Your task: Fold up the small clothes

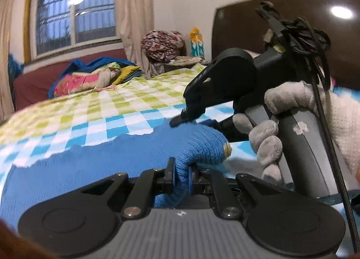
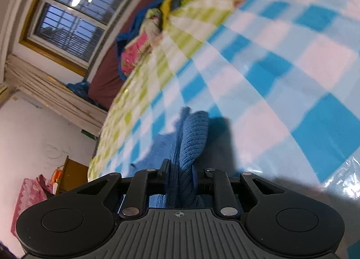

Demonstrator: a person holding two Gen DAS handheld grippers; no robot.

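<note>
A small blue knitted garment (image 1: 90,164) with a yellow patch lies on the checked bedcover (image 1: 112,105). My left gripper (image 1: 181,175) is shut on a bunched fold of it. In the left wrist view my right gripper (image 1: 180,121), held by a white-gloved hand (image 1: 303,119), sits just beyond, its tips on the far part of the garment. In the right wrist view my right gripper (image 2: 180,178) is shut on a ribbed blue fold of the garment (image 2: 193,137) over the bedcover (image 2: 281,67).
A pile of bright clothes (image 1: 94,76) lies at the far side of the bed under a window (image 1: 74,13). A patterned bundle (image 1: 164,42) and a dark headboard (image 1: 247,27) stand at the back right. A pink bag (image 2: 29,198) sits on the floor.
</note>
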